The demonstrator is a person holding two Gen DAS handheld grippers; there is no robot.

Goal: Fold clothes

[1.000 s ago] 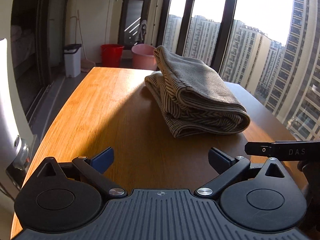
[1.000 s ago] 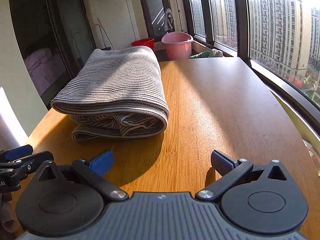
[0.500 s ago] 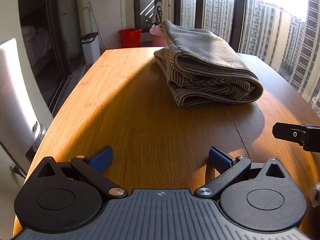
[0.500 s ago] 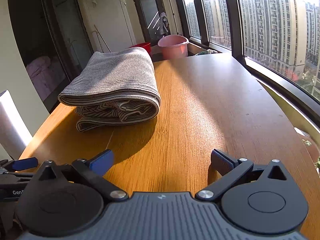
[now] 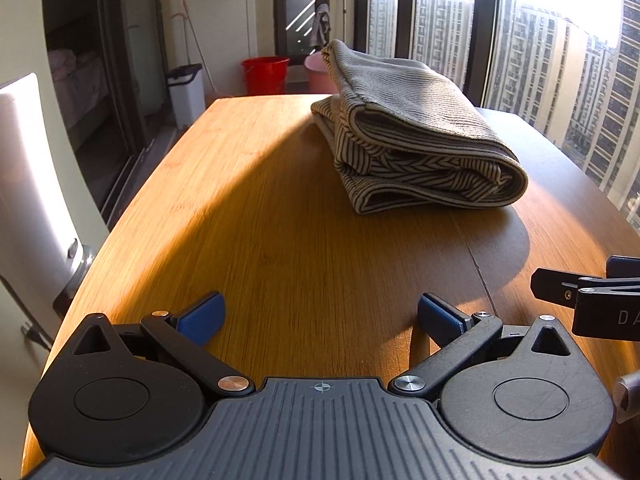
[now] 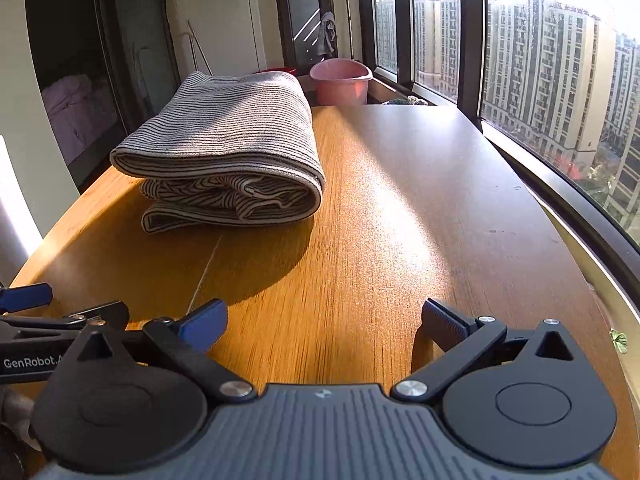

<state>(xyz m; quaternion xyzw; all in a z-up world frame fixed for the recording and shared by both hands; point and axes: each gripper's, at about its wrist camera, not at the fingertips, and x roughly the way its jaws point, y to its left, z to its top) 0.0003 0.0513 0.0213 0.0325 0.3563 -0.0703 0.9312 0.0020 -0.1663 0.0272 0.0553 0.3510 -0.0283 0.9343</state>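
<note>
A grey and cream striped garment [image 5: 416, 136] lies folded in a thick stack on the wooden table [image 5: 256, 208]. The same folded stack [image 6: 228, 152] appears at the left in the right wrist view. My left gripper [image 5: 320, 316] hovers low over the near table end, open and holding nothing, well short of the stack. My right gripper [image 6: 324, 320] is open too, with bare wood between its blue pads. Each gripper shows at the edge of the other's view: the right one [image 5: 588, 296] and the left one [image 6: 48, 312].
A white chair back [image 5: 28, 184] stands at the table's left edge. Beyond the far end are a red bucket [image 5: 266, 74], a pink tub [image 6: 340, 80] and a white bin [image 5: 186, 88]. Tall windows [image 6: 540, 80] run along the right side.
Both grippers have drawn back from the folded garment toward the near end of the table, staying open. The stack has kept its place and looks smaller and farther off.
</note>
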